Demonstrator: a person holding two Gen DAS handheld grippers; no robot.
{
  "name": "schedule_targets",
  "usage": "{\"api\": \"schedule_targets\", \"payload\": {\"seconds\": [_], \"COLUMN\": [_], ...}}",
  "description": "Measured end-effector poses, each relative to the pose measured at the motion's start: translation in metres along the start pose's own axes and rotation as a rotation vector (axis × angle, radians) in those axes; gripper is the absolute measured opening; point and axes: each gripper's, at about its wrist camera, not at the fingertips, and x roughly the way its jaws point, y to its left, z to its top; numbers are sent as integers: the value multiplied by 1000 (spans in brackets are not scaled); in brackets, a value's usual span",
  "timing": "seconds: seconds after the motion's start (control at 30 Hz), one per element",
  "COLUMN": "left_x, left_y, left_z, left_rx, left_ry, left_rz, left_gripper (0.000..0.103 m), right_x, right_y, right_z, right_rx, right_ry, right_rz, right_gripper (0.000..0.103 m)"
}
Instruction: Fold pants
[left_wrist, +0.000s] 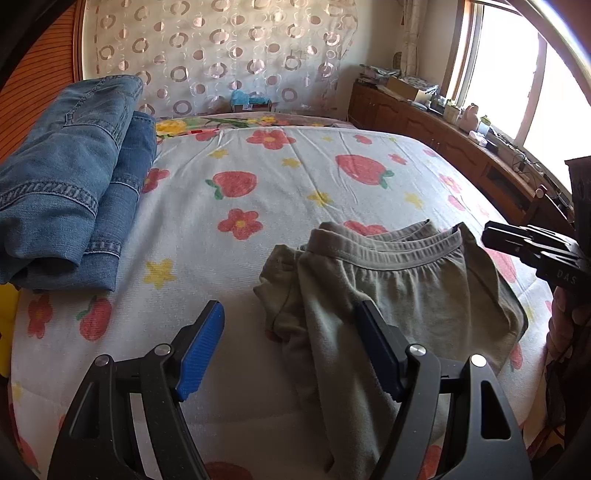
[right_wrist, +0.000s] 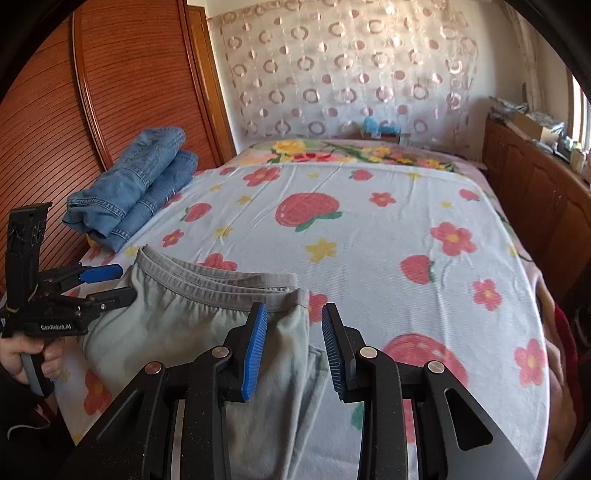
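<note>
Grey pants (left_wrist: 399, 295) lay folded near the bed's (left_wrist: 295, 177) front edge, well apart from stacked jeans (left_wrist: 70, 177). My left gripper (left_wrist: 291, 350) and right gripper (right_wrist: 293, 350) both gaped, empty. Soft, light, limp cloth; I judged the waistband (left_wrist: 391, 251) the firmest hold.

Both tools angle downward, jaws parted and empty — left tool (left_wrist: 291, 325) wide, right tool (right_wrist: 293, 332) narrower.
</note>
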Motion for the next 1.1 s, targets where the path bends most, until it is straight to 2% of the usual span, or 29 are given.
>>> {"api": "schedule_targets", "payload": {"seconds": [0.13,0.3,0.33,0.4,0.5,0.77,0.8,0.87,0.93,1.03,1.1], "left_x": [2,4,5,5,5,5,5,6,6,6,7], "left_y": [-1,-1,0,0,-1,-1,-2,-1,-1,-1,-1], "left_z": [-2,-3,-3,-3,-4,-4,-4,-4,-4,-4,-4], "left_rx": [15,17,14,12,16,16,17,17,18,19,19], "left_ry": [-3,5,6,3,3,2,2,3,3,4,4], "left_rz": [16,16,13,12,17,19,20,22,22,22,22], "left_gripper": [75,75,75,75,75,75,75,76,76,76,76], "right_x": [21,34,35,39,40,45,44,37,30,27,27], "right_y": [-4,2,4,7,11,4,6,10,17,25,29], "right_z": [5,11,12,16,18,15,15,14,9,-2,-9], "right_rx": [40,22,13,-9,-35,-23,-30,-52,-86,-114,-128], "right_ry": [56,68,69,68,42,62,61,52,43,59,70], "right_rz": [-1,5,2,-10,-32,-43,-53,-81,-81,-73,-70], "right_gripper": [32,20,13,7,7,7,9,21,24,35,36]}}
